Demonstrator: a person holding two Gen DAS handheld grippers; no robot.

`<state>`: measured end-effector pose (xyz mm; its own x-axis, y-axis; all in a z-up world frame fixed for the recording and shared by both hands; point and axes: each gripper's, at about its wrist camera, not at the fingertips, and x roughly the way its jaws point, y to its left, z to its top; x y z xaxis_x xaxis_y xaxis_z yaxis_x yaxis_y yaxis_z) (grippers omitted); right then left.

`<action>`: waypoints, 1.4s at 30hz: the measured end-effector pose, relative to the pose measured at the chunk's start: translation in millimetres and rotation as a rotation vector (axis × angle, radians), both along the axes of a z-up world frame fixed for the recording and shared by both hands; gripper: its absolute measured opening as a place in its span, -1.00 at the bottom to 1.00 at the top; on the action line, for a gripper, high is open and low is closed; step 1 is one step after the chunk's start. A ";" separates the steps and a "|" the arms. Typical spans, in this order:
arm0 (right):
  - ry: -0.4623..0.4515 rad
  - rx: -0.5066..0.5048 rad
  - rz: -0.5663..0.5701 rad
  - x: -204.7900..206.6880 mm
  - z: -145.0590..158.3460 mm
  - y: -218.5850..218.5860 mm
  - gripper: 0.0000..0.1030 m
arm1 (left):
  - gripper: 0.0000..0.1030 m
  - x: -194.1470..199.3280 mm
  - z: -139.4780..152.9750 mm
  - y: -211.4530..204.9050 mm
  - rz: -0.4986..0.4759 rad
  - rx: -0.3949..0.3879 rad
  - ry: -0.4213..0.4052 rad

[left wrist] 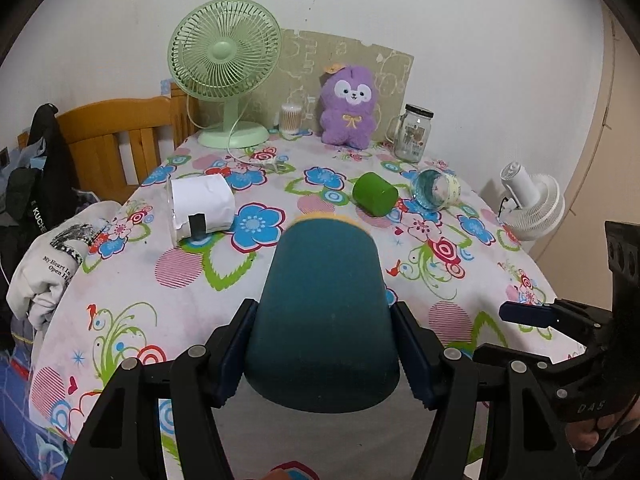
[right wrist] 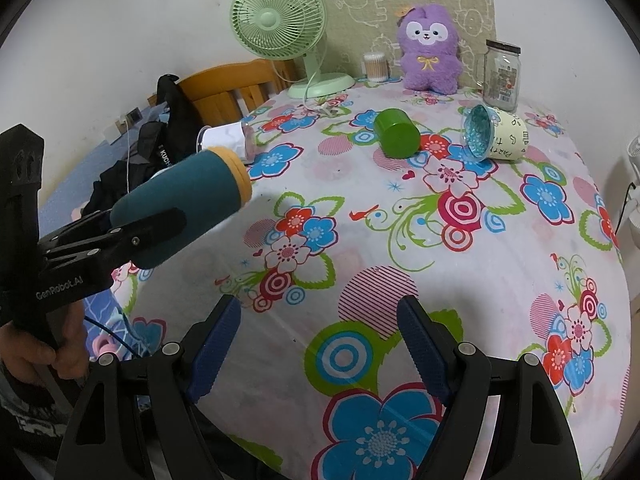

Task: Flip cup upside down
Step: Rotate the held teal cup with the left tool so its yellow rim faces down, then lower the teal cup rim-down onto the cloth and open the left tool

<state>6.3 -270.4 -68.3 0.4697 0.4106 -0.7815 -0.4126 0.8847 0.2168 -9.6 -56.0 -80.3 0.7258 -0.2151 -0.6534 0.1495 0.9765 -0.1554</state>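
Observation:
My left gripper (left wrist: pixel 322 354) is shut on a dark teal cup (left wrist: pixel 324 312) with a yellow-orange end pointing away from me. It holds the cup lying along the fingers, above the floral table. In the right wrist view the same teal cup (right wrist: pixel 188 204) hangs in the air at the left, clamped by the left gripper (right wrist: pixel 138 234). My right gripper (right wrist: pixel 320 350) is open and empty over the near part of the table; one of its blue pads (left wrist: pixel 526 315) shows in the left wrist view.
On the floral tablecloth (right wrist: pixel 360 240) lie a green cup (right wrist: pixel 397 132), a white party cup with a blue inside (right wrist: pixel 494 138) and a white paper-wrapped cup (left wrist: pixel 200 210). At the back stand a green fan (left wrist: pixel 226 68), a purple plush (left wrist: pixel 349 106), a glass jar (left wrist: pixel 414 132) and cotton swabs (left wrist: pixel 291 120).

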 end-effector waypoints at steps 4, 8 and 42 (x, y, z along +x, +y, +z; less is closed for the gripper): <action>0.002 0.002 0.005 0.1 -0.8 1.4 0.60 | 0.33 0.1 1.1 -0.4 0.005 0.009 -0.005; -0.003 0.000 0.013 -1.0 -0.5 4.0 0.60 | 0.33 0.4 2.8 -2.1 0.004 0.018 -0.014; -0.092 0.054 -0.040 8.4 25.4 -1.0 0.60 | 0.70 28.4 -9.0 -29.3 0.001 0.026 0.046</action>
